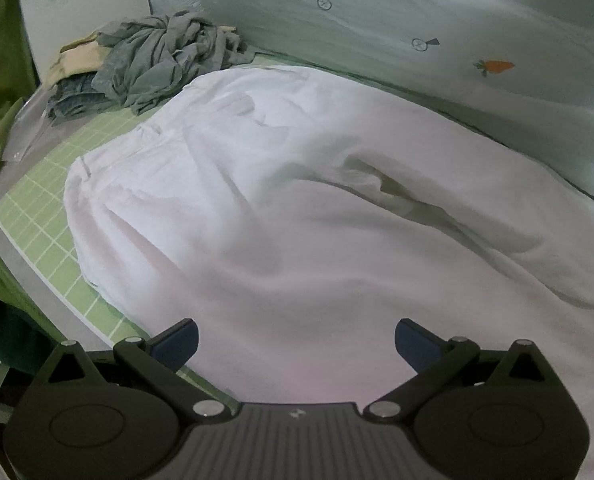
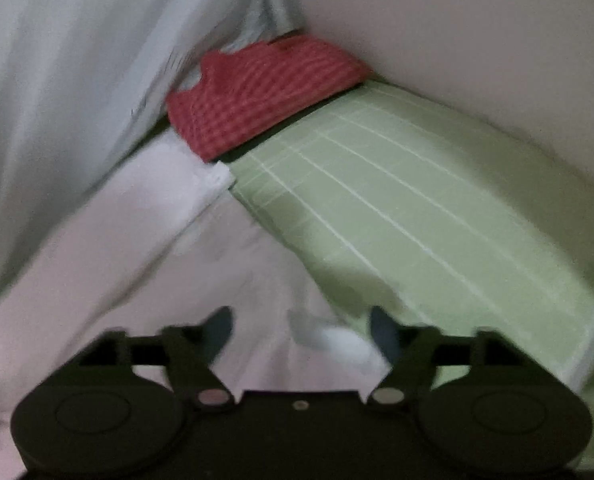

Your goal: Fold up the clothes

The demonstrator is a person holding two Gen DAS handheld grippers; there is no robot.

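A large white garment (image 1: 297, 208) lies spread over the green grid mat (image 1: 45, 232), with a dark fold opening near its middle right. My left gripper (image 1: 296, 342) is open and empty, hovering over the garment's near edge. In the right wrist view the same white garment (image 2: 157, 248) runs from lower left up to a corner by the green mat (image 2: 397, 208). My right gripper (image 2: 301, 332) is open over the garment's edge; the view is blurred and a white bit of cloth lies between the fingers.
A crumpled grey garment (image 1: 165, 60) sits on a pile of beige and denim clothes (image 1: 77, 76) at the far left. A pale green quilt with a carrot print (image 1: 437, 32) lines the back. A folded red checked cloth (image 2: 257, 96) lies in the far corner.
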